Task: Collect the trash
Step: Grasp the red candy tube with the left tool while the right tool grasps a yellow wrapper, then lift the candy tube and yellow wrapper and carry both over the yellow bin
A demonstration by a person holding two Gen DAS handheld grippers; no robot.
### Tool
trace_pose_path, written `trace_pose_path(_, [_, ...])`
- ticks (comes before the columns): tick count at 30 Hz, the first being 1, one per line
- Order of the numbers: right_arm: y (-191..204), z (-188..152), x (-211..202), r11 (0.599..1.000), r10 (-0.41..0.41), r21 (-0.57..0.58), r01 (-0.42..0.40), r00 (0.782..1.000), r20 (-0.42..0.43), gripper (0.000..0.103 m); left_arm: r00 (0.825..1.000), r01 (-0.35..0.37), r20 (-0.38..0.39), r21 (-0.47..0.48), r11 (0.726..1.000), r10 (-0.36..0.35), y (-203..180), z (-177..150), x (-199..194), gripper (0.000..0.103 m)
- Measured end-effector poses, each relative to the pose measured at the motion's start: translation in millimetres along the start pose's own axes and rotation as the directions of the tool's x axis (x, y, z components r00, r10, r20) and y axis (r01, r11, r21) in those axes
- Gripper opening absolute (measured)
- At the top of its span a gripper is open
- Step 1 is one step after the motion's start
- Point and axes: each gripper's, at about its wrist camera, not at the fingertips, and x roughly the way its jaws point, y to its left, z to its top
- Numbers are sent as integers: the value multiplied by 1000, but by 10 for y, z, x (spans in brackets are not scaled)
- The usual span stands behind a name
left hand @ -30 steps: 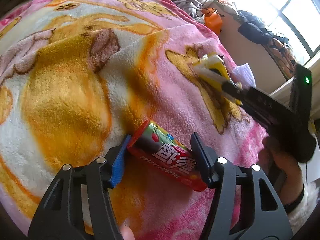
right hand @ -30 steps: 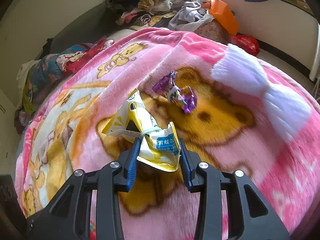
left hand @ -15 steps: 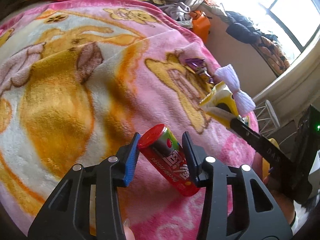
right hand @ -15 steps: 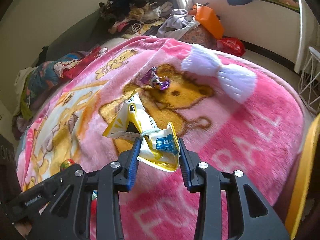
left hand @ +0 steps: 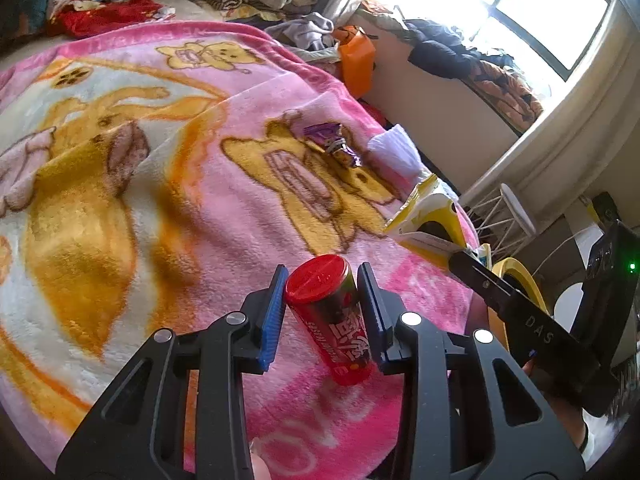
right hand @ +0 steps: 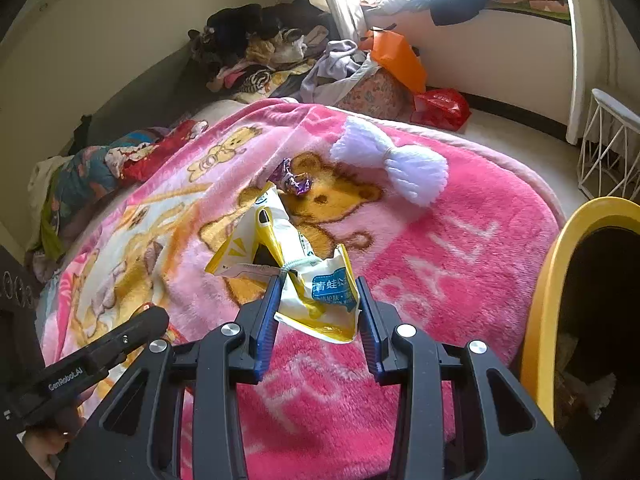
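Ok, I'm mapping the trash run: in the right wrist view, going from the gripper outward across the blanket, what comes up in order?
Right gripper → yellow packet clamped in it → purple wrapper on the blanket → clothes pile by the wall.

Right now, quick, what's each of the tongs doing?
Left tongs: just been closing, now shut on the red candy tube.
Right tongs: shut on the yellow snack bag.

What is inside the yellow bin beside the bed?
The yellow bin is open and mostly dark inside. Near the bottom some pale crumpled scraps show faintly, too dim to identify. The rim and the right gripper with its yellow packet hide the rest.
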Motion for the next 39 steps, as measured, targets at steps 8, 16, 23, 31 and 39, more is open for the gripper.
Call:
trace_pose_path(8, [-67, -33, -184, 1000, -15, 12, 14, 1000, 26, 35, 999, 24, 25, 35, 999, -24, -151, 27, -79, 28])
trace_pose_path(16, [-115, -53, -320, 999, -30, 24, 28, 998, 48, 35, 997, 42, 59, 78, 996, -46, -288, 60, -171, 28])
trace_pose_path(23, [-128, -50, -436, 999, -30, 26, 28, 997, 72, 35, 994, 51, 88, 107, 993, -60, -390, 89, -238, 28])
trace_pose_path(31, [-175, -48, -616, 999, -39, 33, 35, 993, 108, 35, 991, 70, 103, 130, 989, -84, -513, 112, -270, 28])
trace_pose_path(39, [-349, -63, -836, 995, -67, 77, 57, 988, 139, 35, 987, 100, 107, 159, 982, -118, -728, 130, -253, 27])
